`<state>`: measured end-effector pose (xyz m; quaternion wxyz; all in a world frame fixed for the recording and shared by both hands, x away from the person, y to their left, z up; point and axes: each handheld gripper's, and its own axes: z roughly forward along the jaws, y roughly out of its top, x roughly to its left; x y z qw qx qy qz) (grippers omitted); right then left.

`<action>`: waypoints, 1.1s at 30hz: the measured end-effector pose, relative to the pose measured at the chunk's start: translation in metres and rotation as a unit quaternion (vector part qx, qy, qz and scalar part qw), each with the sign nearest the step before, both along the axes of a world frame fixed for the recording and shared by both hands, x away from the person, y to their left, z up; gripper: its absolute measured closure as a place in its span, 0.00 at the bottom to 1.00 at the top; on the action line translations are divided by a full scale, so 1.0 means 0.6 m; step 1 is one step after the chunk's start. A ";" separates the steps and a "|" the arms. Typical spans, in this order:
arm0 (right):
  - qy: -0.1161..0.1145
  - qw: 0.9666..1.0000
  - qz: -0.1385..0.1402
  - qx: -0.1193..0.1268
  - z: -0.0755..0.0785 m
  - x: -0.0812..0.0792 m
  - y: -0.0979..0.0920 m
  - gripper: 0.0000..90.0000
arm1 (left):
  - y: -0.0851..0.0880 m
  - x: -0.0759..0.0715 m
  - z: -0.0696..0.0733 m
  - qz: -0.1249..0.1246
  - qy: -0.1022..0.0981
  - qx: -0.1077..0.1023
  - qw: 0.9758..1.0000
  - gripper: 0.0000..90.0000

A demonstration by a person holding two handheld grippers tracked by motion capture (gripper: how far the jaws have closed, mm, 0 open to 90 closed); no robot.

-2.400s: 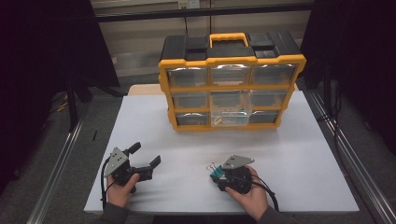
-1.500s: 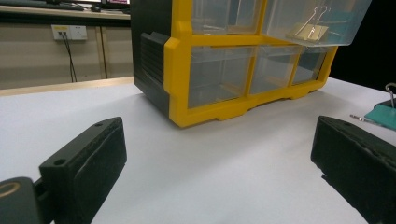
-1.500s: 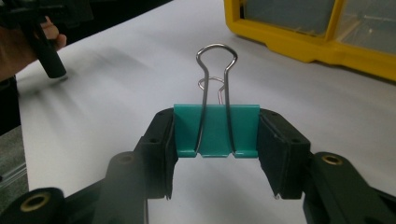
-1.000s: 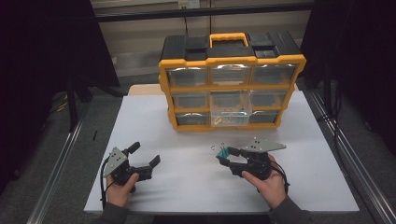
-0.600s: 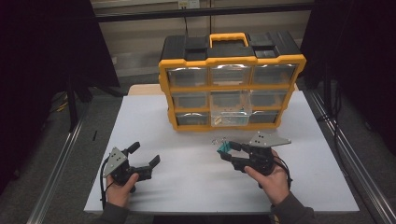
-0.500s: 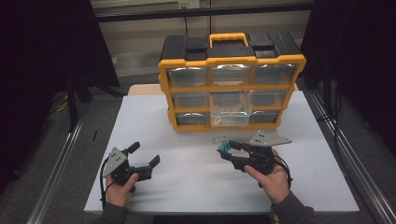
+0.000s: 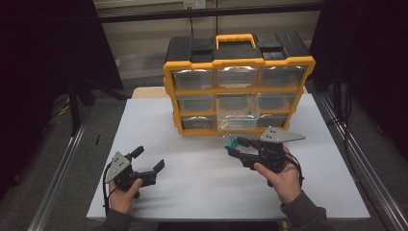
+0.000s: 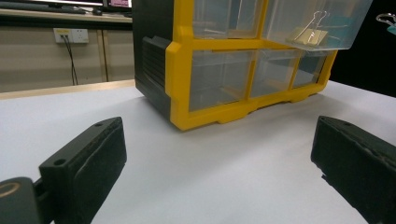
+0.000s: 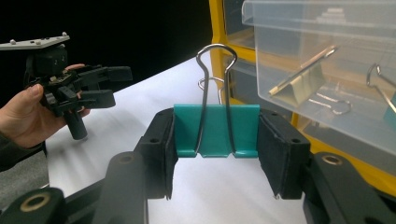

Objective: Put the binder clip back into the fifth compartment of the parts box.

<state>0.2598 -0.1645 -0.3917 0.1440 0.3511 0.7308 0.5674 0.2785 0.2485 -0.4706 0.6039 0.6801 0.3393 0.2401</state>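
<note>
A teal binder clip with silver wire handles is clamped between the two black pads of my right gripper, handles pointing up. In the high view that gripper hovers just in front of the yellow and black drawer organizer, near its pulled-out clear middle drawer. That drawer holds a gold clip and other binder clips. My left gripper rests at the table's front left, jaws wide apart with nothing between them; its pads frame bare table.
The white table has free surface between the two hands and in front of the organizer. The organizer's other clear drawers are pushed in. Dark metal rails run along both table sides.
The right hand has carried the teal clip from the table's front centre up and toward the organizer, rising slightly in the last second. The left hand has stayed still.
</note>
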 end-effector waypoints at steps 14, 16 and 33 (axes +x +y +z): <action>-0.013 1.000 0.000 0.001 0.031 0.013 0.000 0.56 | 0.001 0.000 0.000 0.004 -0.001 0.000 1.000 0.04; -0.015 1.000 -0.001 0.001 0.036 0.014 0.000 0.56 | 0.000 0.000 0.000 0.003 -0.001 -0.002 1.000 0.04; -0.032 0.999 -0.003 0.005 0.063 0.023 0.001 0.56 | 0.000 0.000 0.000 0.004 -0.002 0.000 1.000 0.04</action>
